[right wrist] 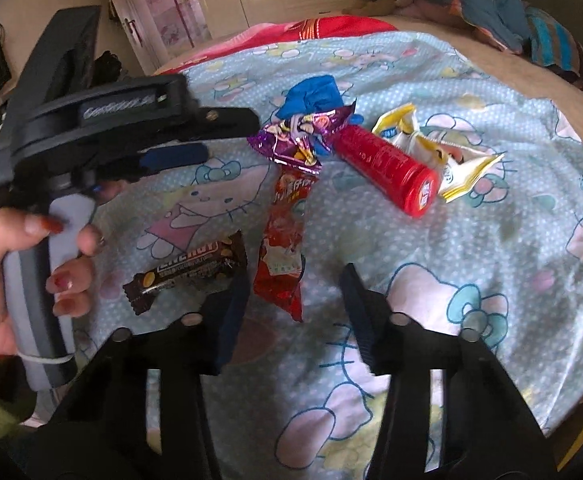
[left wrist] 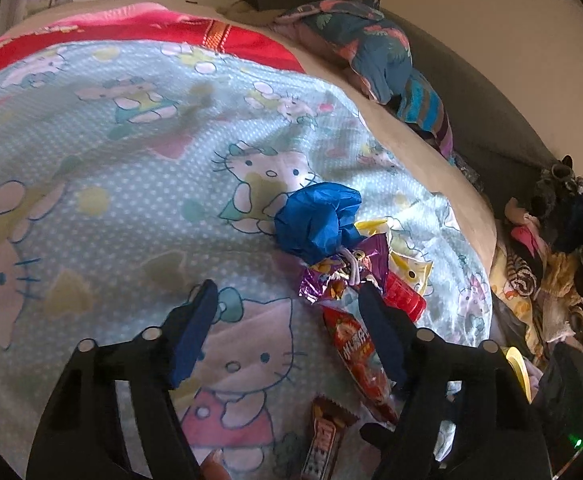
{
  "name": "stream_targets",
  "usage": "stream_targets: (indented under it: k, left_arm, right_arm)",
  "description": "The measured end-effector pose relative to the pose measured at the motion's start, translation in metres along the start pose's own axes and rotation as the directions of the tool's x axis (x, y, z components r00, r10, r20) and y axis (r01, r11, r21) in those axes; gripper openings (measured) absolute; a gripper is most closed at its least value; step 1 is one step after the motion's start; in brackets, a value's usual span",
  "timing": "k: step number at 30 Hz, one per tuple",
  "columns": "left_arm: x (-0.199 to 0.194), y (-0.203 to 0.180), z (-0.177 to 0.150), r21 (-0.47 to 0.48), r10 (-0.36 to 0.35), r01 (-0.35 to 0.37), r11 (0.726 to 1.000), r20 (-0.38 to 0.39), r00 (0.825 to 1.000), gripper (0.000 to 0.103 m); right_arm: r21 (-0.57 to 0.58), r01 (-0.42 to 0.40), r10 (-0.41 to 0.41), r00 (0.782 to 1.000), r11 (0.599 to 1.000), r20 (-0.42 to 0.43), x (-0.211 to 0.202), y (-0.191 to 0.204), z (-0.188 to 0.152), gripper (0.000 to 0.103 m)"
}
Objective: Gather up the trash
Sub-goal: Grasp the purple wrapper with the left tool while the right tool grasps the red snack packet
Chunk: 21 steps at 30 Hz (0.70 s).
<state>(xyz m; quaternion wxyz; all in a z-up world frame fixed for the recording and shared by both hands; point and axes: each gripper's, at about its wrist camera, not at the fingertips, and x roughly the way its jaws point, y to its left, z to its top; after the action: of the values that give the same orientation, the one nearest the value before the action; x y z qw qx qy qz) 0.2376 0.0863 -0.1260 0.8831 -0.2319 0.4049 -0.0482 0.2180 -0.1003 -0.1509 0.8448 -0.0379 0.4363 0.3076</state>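
Trash: wrappers point(right wrist: 281, 240) and red tube point(right wrist: 387, 168) strewn on bed point(right wrist: 491, 240) | left gripper point(left wrist: 287, 312) and right gripper point(right wrist: 293, 292) held wide open, nothing gripped | step judged approach; closing on the red wrapper needed next.

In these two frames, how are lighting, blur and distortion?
Left wrist: strong fisheye bending; blue bag sunlit, bedspread soft toward the left edge. Right wrist: even daylight, red tube sharp, left hand-held gripper slightly blurred.

Legible text is scarce. The brown candy bar wrapper point(right wrist: 187, 272) carries large white lettering, partly readable, ending in "NUT". The red snack packet point(right wrist: 285, 236) bears Chinese characters, not decipherable. Grey lettering on the left gripper point(right wrist: 121, 110) body is blurred.
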Motion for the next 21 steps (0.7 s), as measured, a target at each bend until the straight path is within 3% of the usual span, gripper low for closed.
stream_targets:
  k: [7,14,21]
  left_arm:
    - [0.018,0.004,0.004,-0.048,-0.074,0.073,0.996,-0.023,0.997,0.056]
    - [0.025,0.008,0.002,-0.103,-0.15,0.147,0.984,-0.025,0.988,0.045]
    - [0.023,0.009,-0.001,-0.115,-0.187,0.184,0.976,-0.023,0.982,0.016]
  right_arm:
    - [0.012,0.002,-0.002,1.0,1.0,0.012,-0.004,-0.002,-0.008,0.012]
    - [0.037,-0.005,0.004,0.999,0.999,0.032,-0.016,-0.004,-0.017,0.009]
    - [0.076,-0.007,0.003,0.999,0.997,0.051,-0.026,-0.01,-0.021,0.008]
